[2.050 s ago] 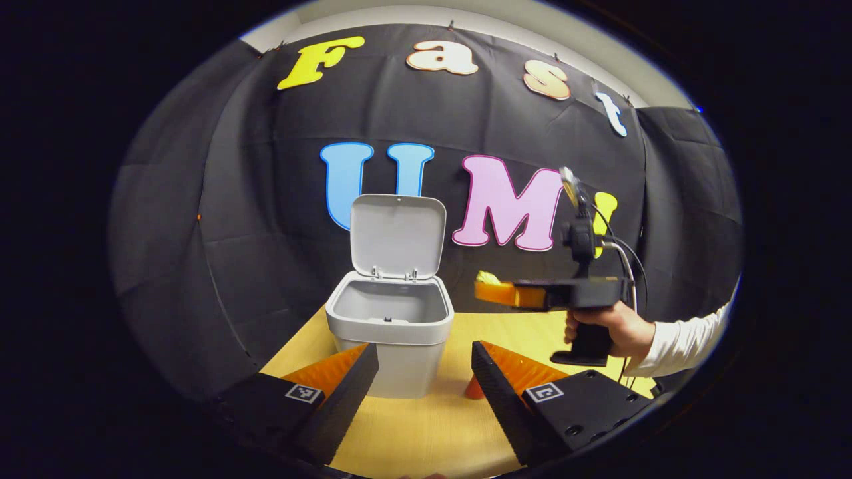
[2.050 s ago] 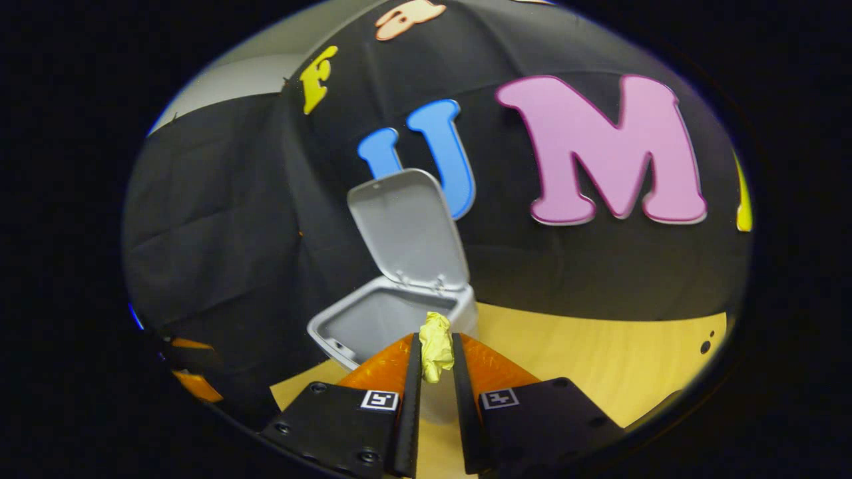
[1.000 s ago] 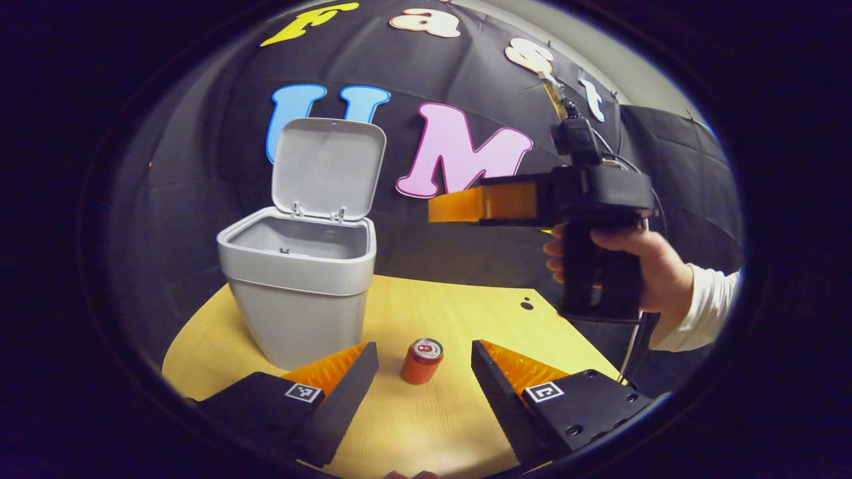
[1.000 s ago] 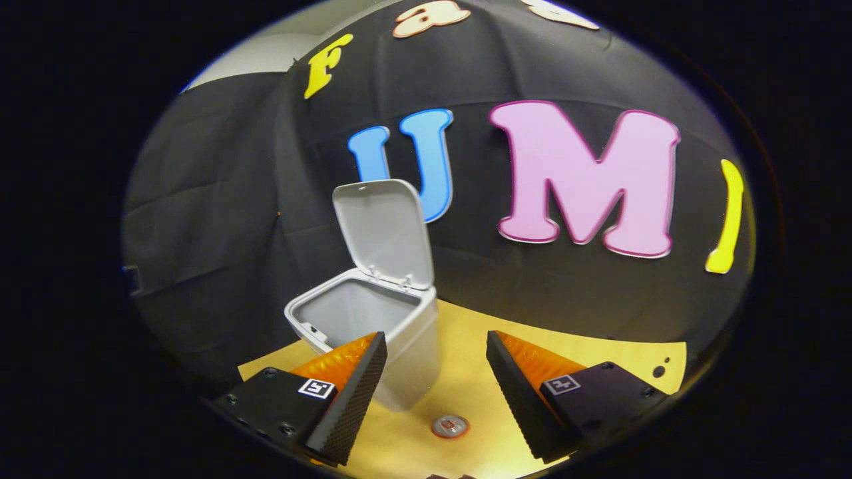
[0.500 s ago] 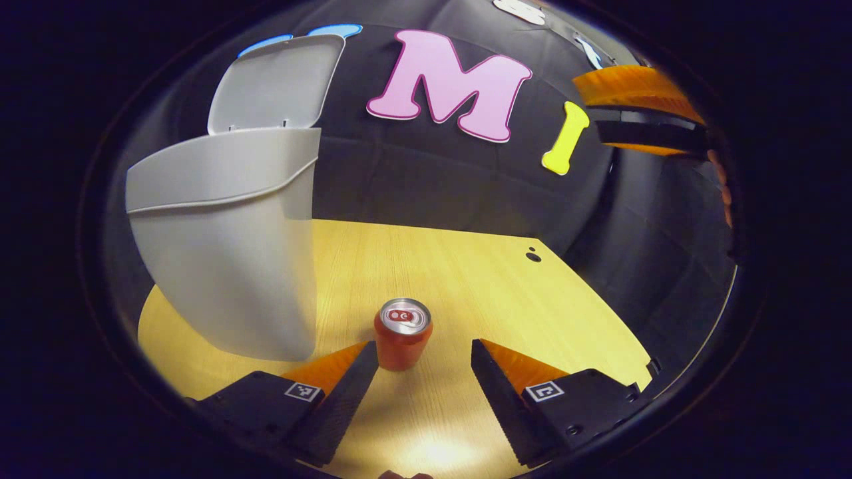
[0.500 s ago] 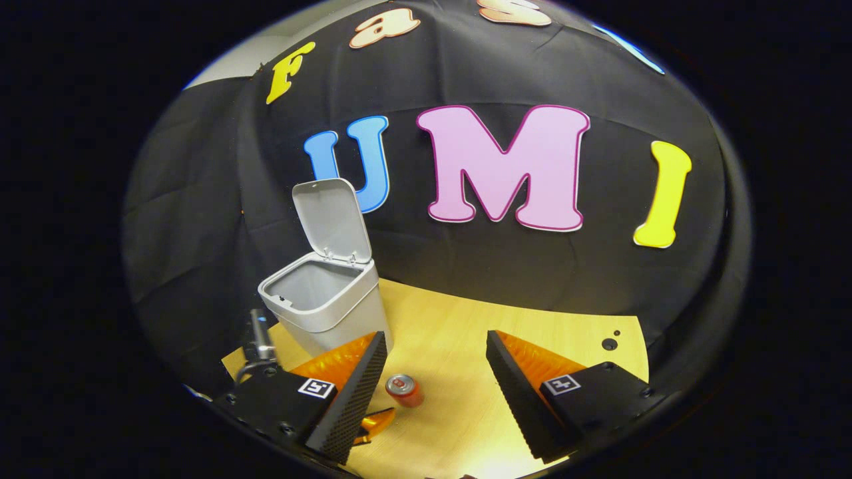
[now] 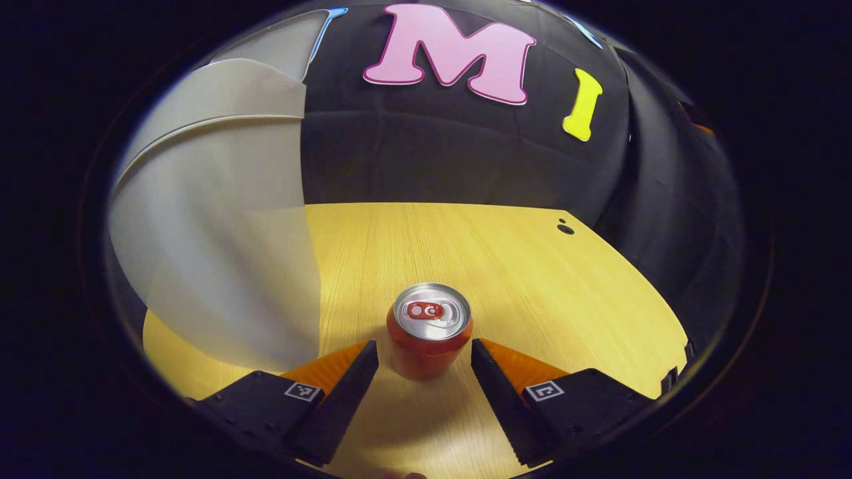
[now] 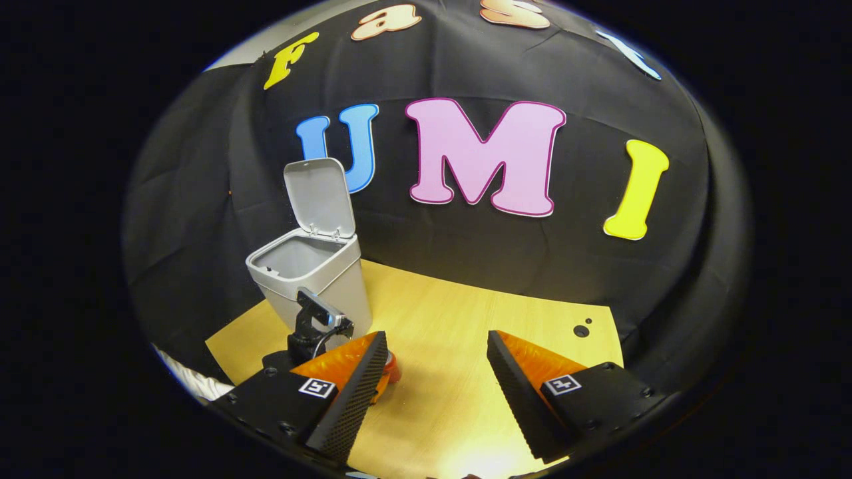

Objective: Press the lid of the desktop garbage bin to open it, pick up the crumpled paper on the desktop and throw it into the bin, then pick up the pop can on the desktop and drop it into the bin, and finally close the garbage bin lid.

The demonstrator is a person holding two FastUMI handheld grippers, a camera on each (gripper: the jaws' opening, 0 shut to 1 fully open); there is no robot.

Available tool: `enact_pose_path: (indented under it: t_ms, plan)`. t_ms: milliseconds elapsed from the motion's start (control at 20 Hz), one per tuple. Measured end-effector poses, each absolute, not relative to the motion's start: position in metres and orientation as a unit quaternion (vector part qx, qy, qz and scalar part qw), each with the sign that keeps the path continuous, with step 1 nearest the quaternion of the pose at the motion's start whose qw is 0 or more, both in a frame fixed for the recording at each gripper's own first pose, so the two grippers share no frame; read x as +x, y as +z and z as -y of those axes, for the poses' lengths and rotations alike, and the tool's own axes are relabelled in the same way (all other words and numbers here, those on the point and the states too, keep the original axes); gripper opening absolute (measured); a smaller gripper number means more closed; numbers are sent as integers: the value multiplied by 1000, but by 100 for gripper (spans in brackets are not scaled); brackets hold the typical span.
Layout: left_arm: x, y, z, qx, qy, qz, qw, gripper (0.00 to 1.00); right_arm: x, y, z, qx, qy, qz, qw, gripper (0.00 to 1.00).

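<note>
Left gripper (image 7: 425, 356) sits low over the desktop (image 7: 532, 279), fingers spread wide with the pop can (image 7: 429, 329) between the fingertips; small gaps show on both sides, so nothing is clamped. Can stands upright, long axis vertical, top facing up. Body is orange-red, lid is silver with a red pull-tab area, no dents visible. It rests on the yellow wood-grain desktop, just right of the grey garbage bin (image 7: 219, 233).

Right gripper (image 8: 436, 356) is held higher and farther back, fingers wide apart and holding nothing. Its view has the bin (image 8: 313, 279) with the lid (image 8: 319, 196) hinged up and open, the left gripper's body (image 8: 309, 332) just in front of the bin, and a sliver of the can (image 8: 393, 367) beside it.
</note>
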State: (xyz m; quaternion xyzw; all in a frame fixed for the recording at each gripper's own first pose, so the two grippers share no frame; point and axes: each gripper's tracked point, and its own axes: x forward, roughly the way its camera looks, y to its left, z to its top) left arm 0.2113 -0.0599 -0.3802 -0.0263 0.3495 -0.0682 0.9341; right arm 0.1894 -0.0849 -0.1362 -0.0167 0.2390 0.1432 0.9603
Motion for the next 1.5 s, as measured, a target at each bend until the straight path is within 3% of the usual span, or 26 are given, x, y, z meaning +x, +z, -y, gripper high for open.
enact_pose_path:
  t_ms: [500, 650, 800, 1000, 1200, 1350, 1500]
  plan:
    - [239, -399, 66, -4, -80, -339, 938, 95, 178, -147, 91, -4, 131, -256, 958, 98]
    - [231, -385, 70, -10, -91, -346, 934, 87, 177, -147, 98, -4, 123, -253, 960, 98]
    - [226, -323, 74, -11, -110, -305, 946, 86, 173, -146, 109, 0, 116, -253, 961, 98]
    - [224, -172, 75, -11, -145, -182, 973, 85, 169, -141, 123, 19, 102, -246, 964, 98]
    - [234, -51, 15, -11, -107, -84, 991, 85, 170, -137, 122, 49, 100, -234, 966, 98]
    - [241, -32, -50, 12, -58, -62, 996, 85, 170, -134, 115, 61, 108, -224, 967, 96]
    - [249, -56, -112, 26, -3, -97, 995, 86, 167, -131, 112, 56, 116, -216, 968, 97]
